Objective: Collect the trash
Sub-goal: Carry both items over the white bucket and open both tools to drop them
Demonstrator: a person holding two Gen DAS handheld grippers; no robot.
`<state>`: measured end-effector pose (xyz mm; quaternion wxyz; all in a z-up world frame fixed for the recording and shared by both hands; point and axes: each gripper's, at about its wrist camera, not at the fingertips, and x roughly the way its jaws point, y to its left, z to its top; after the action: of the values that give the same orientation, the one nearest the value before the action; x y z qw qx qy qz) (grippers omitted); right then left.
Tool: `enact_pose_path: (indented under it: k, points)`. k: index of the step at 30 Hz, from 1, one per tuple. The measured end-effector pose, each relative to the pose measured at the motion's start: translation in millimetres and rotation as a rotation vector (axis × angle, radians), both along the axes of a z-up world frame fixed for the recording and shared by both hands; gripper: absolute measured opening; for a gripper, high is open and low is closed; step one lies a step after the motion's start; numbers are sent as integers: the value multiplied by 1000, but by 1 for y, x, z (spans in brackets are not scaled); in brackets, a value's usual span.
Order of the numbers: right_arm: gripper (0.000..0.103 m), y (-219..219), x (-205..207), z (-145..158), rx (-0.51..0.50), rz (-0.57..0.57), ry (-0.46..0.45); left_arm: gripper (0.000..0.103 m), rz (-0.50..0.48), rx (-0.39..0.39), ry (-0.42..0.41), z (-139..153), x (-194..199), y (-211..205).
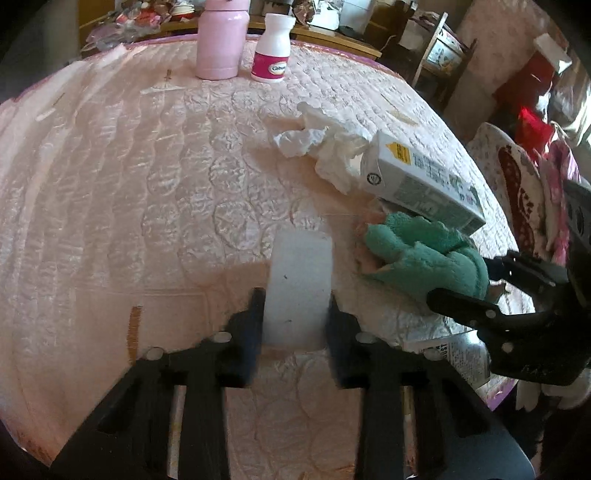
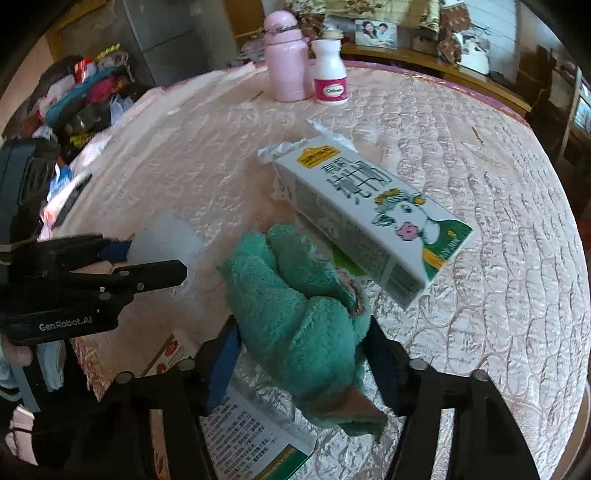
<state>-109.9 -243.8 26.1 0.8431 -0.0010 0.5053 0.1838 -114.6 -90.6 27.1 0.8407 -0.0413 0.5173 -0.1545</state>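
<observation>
Two claws over quilted satin: left gripper (image 1: 295, 314) pinched translucent white plastic block (image 1: 300, 280); right gripper (image 2: 301, 354) squeezed fluffy green cloth (image 2: 295, 314) lower centre.

A lived-in home, most likely a bedroom; the work surface is a quilted pink mattress (image 1: 147, 192) with purple piping along its edge, bare of sheets; a framed photograph (image 2: 375, 33) stands on a wooden ledge (image 2: 436, 62) behind it, beside patterned fabric; a heap of clothes and bags (image 2: 81, 96) lies to one side against a grey cabinet; a pink flask (image 1: 221, 40) and a white supplement bottle (image 1: 272, 50) stand on the mattress; a wooden chair (image 1: 439, 59) and more household clutter crowd the far corner; daylight falls across the quilting.
</observation>
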Motion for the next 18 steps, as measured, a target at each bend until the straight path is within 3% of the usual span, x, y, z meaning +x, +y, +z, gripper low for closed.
enact_pose_path:
  k: [8, 18]
  points:
    - [55, -18, -24, 34, 64, -18, -77, 26, -25, -31, -91, 38, -9, -13]
    - [55, -66, -62, 71, 55, -119, -166, 26, -88, -40, -160, 69, -19, -59]
